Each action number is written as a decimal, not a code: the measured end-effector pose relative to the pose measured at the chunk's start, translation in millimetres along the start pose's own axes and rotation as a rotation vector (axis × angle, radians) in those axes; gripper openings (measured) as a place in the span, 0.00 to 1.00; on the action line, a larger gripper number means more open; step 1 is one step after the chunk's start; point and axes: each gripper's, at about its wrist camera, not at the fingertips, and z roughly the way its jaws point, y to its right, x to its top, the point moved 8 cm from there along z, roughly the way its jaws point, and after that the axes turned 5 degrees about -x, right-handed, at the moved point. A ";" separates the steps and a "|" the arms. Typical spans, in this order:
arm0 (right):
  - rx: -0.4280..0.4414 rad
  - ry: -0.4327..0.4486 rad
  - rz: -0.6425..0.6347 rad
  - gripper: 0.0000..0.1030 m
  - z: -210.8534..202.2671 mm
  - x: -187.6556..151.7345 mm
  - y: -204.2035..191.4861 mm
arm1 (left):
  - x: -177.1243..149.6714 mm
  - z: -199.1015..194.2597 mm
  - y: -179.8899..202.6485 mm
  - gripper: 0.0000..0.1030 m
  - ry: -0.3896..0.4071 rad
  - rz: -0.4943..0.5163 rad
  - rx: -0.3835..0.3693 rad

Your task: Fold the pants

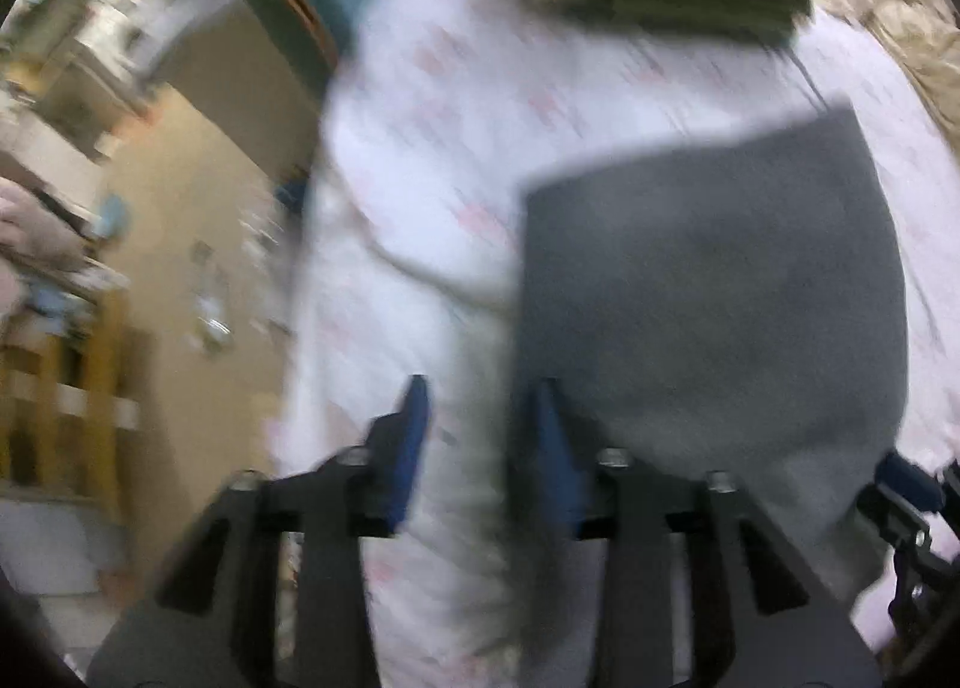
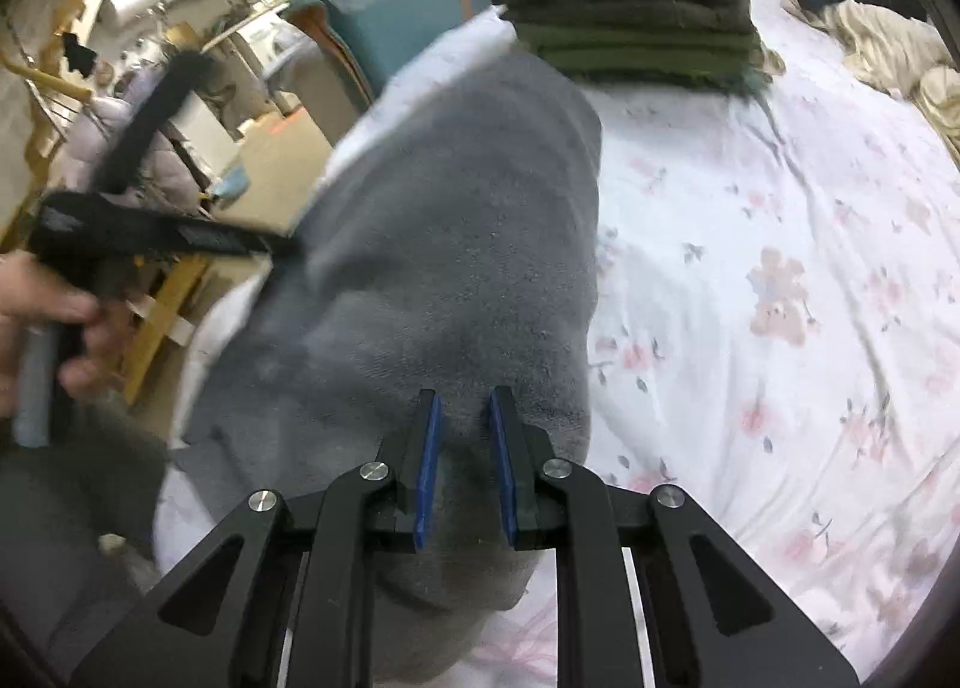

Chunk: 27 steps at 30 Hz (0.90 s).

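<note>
Grey pants (image 2: 456, 244) lie near the bed's (image 2: 780, 268) left edge, short of the folded stack (image 2: 630, 22); thick, limp fleece, likely light and best pinched at a hem or fold edge. Right gripper (image 2: 462, 466) fingers narrowly parted over the cloth, left gripper (image 1: 474, 448) fingers apart, neither visibly pinching. Left view motion-blurred; pants' near end is hidden.

Bed: a big bed (image 2: 780, 208) with a white cover that has pink flowers on it. The cover has soft wrinkles.
Gray pants: the gray pants (image 2: 456, 244) lie flat on the bed, near its left edge.
Folded pile: a neat stack of folded green and gray clothes (image 2: 630, 22) sits on the bed, just past the far end of the pants.
Tan cloth: a crumpled tan cloth (image 2: 882, 46) lies on the bed at the far right.
</note>
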 end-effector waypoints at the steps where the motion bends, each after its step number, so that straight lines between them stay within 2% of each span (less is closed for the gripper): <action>1: -0.017 0.002 0.002 0.17 -0.4 -1.7 3.4 | 5.3 -7.7 0.7 0.43 0.045 -0.006 -0.007; 3: 0.000 -0.010 0.058 0.18 -1.9 1.1 9.4 | 11.6 -19.7 12.2 0.45 0.095 0.003 -0.090; 5: 0.100 0.010 0.160 0.18 -12.9 14.3 14.7 | 6.7 -18.5 33.5 0.45 0.049 0.033 -0.215; 6: 0.122 0.025 0.179 0.18 -17.6 22.7 17.0 | 1.5 -14.2 42.5 0.45 0.013 0.028 -0.269; 8: 0.112 0.058 0.180 0.20 -26.8 46.5 26.2 | -6.9 -3.6 54.1 0.45 -0.045 0.023 -0.304; 12: 0.112 0.059 0.162 0.20 -12.7 87.4 30.7 | -21.3 19.5 60.1 0.45 -0.117 0.081 -0.228; 14: 0.139 0.013 0.135 0.20 13.3 104.7 24.0 | -22.2 27.5 58.4 0.46 -0.132 0.075 -0.224; 15: 0.110 -0.014 0.108 0.20 29.5 109.2 22.4 | -24.3 29.2 56.0 0.46 -0.134 0.072 -0.225; 17: -0.024 -0.031 0.042 0.20 50.0 107.0 29.6 | -28.9 37.8 55.4 0.46 -0.174 0.033 -0.264; 18: -0.070 -0.063 0.061 0.17 64.7 102.1 38.8 | -31.6 38.9 56.1 0.46 -0.191 0.028 -0.280; 19: -0.090 -0.100 0.103 0.12 77.1 100.0 48.5 | -31.1 41.6 58.4 0.46 -0.193 0.055 -0.277; 20: -0.067 -0.167 0.171 0.10 97.9 92.1 58.8 | -30.9 40.0 59.1 0.47 -0.189 0.070 -0.269; 21: -0.050 -0.189 0.189 0.08 104.4 90.3 61.7 | -30.3 39.8 59.8 0.47 -0.187 0.081 -0.260; 23: -0.021 -0.188 0.172 0.09 95.5 96.6 58.5 | -32.6 39.2 58.0 0.47 -0.197 0.072 -0.255; 26: -0.032 -0.081 0.122 0.12 50.6 109.0 57.1 | -33.0 39.7 53.2 0.47 -0.200 0.075 -0.248; 27: -0.001 -0.063 0.132 0.12 37.4 109.4 53.4 | -33.9 38.9 53.8 0.47 -0.199 0.074 -0.245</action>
